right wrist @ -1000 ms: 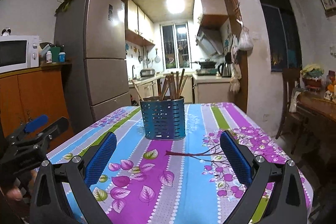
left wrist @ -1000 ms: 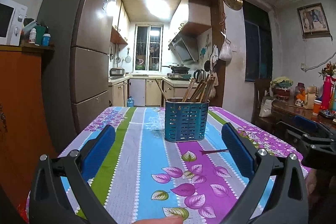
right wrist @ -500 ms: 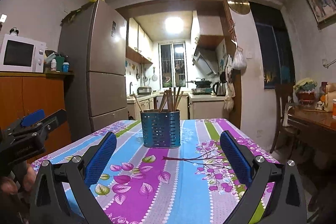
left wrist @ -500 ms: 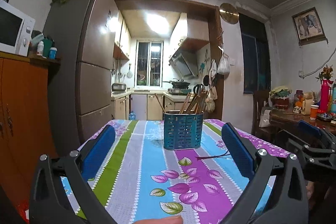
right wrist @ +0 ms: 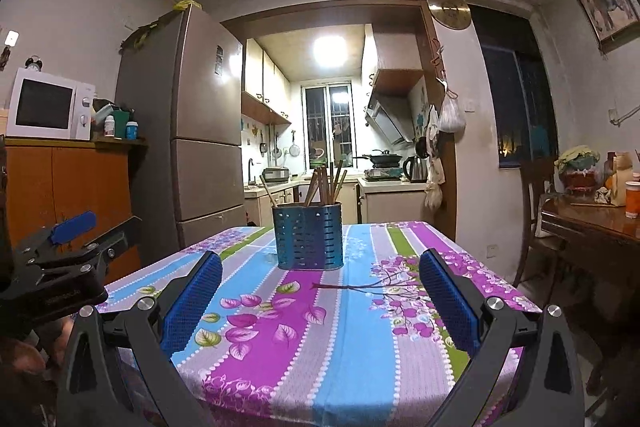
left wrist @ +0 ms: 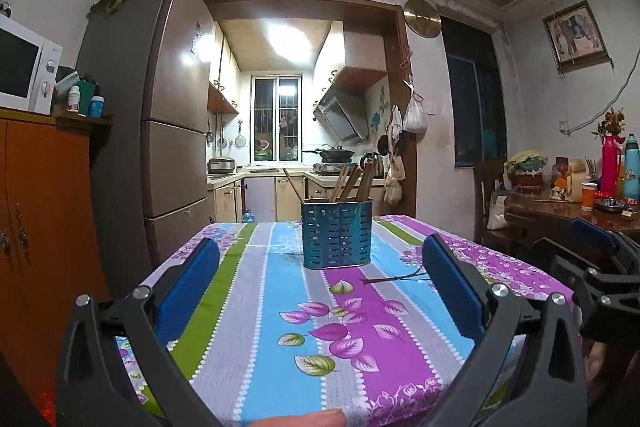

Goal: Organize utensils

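- Where the orange cabinet [right wrist: 72, 183] stands at far left, a microwave [right wrist: 50, 110] sits on top, fridge [right wrist: 188, 131] beside it.
- Left gripper [left wrist: 320, 267]: released, empty, low over the striped tablecloth [left wrist: 288, 291].
- Blue slotted holder [left wrist: 337, 233] mid-table, upright, wooden chopsticks [left wrist: 352, 183] inside.
- One dark chopstick [right wrist: 352, 286] lies flat, just right of the holder.
- Right gripper [right wrist: 320, 279]: released, empty.

Both wrist views look level across the table [left wrist: 256, 307] toward the kitchen, sharing the utensil holder [left wrist: 337, 233].

A tall refrigerator [right wrist: 188, 131] flanks the lit kitchen doorway, with a microwave [right wrist: 50, 111] on an orange cabinet [right wrist: 68, 187].
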Demonstrator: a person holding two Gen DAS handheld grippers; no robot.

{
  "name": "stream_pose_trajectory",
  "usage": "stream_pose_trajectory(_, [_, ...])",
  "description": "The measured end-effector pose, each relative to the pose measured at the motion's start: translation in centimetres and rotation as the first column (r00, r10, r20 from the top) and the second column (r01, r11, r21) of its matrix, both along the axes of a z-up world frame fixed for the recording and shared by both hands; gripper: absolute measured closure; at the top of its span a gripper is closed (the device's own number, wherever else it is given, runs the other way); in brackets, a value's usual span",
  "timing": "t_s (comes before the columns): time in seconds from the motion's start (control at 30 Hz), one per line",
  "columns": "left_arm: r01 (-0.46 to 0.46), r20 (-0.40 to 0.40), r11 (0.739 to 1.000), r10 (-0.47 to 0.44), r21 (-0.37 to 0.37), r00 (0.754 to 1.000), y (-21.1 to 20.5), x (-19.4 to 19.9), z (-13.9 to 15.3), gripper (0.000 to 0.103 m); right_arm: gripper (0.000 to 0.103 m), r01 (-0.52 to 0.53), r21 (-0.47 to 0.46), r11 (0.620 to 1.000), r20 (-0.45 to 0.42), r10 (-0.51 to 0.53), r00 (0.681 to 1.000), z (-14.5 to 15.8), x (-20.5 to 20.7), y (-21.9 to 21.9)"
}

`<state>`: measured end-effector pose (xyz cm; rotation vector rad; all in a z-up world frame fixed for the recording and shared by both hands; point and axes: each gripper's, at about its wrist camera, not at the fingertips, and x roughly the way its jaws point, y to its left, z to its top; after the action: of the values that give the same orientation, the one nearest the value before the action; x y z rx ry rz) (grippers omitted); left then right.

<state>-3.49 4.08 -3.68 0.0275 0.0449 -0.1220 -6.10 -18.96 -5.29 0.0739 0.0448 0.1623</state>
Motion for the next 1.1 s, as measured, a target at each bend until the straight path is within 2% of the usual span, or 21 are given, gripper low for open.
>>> stream_pose_trajectory(1.1, [-0.041, -0.004, 0.999, 0.041, 0.008, 0.999, -1.0, -0.9, -0.3, 0.005, 0.005, -0.035, -0.012, 0.999, -0.009, 0.035, 0.999, -0.3, -1.8, 0.2])
